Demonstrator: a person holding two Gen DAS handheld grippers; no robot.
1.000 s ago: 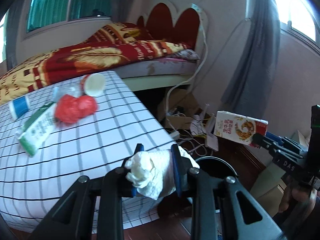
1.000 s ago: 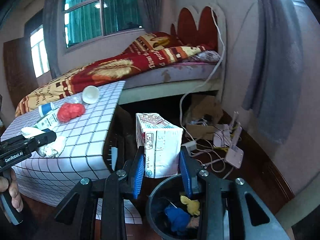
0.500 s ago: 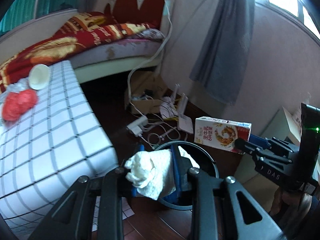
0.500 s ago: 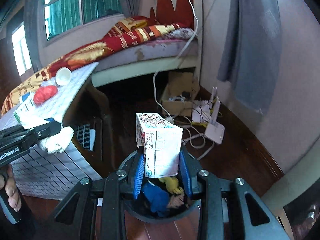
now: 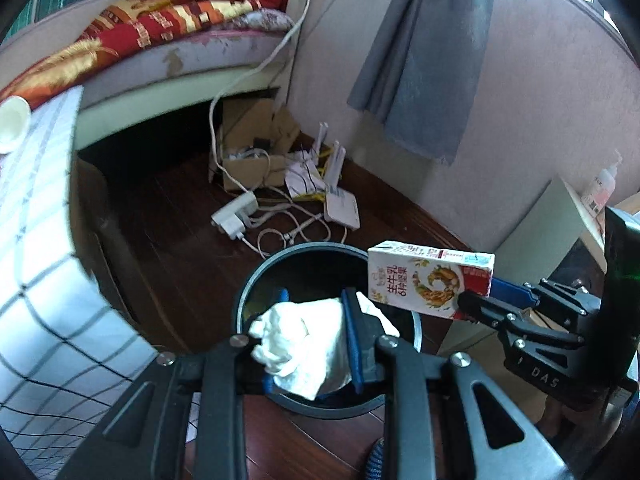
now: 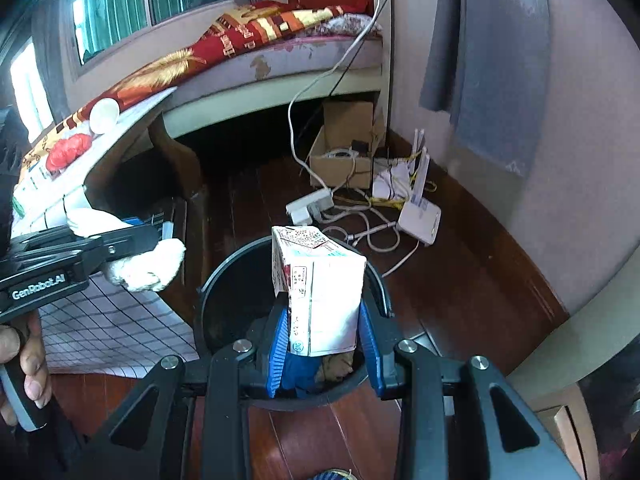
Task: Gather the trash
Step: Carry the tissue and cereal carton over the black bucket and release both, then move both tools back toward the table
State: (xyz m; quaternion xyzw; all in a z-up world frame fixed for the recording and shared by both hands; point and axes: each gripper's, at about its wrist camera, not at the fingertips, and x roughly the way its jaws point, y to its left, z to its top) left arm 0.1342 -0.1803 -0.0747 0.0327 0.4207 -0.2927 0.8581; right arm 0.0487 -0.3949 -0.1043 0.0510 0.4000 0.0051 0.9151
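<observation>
A round black trash bin (image 5: 256,280) stands on the dark wood floor beside the table. My left gripper (image 5: 316,300) is shut on a crumpled white tissue (image 5: 300,344) and hovers over the bin's near rim. In the right wrist view the left gripper (image 6: 152,240) comes in from the left with the tissue (image 6: 148,268) beside the bin (image 6: 212,280). My right gripper (image 6: 324,332) is shut on a milk carton (image 6: 324,292), held upright above the bin's mouth. The left wrist view shows that carton (image 5: 428,284) over the bin's right rim. Blue and brown trash lies inside.
A table with a checked cloth (image 5: 36,240) stands left of the bin, bearing a red bag (image 6: 66,152) and a white cup (image 6: 105,114). Behind the bin lie a cardboard box (image 6: 344,160), a power strip (image 6: 310,204), a router (image 6: 420,216) and loose cables. A hand (image 6: 28,364) holds the left gripper.
Both grippers sank and swung away from the table toward the bin. The tissue and the carton now hang over its rim, still gripped.
</observation>
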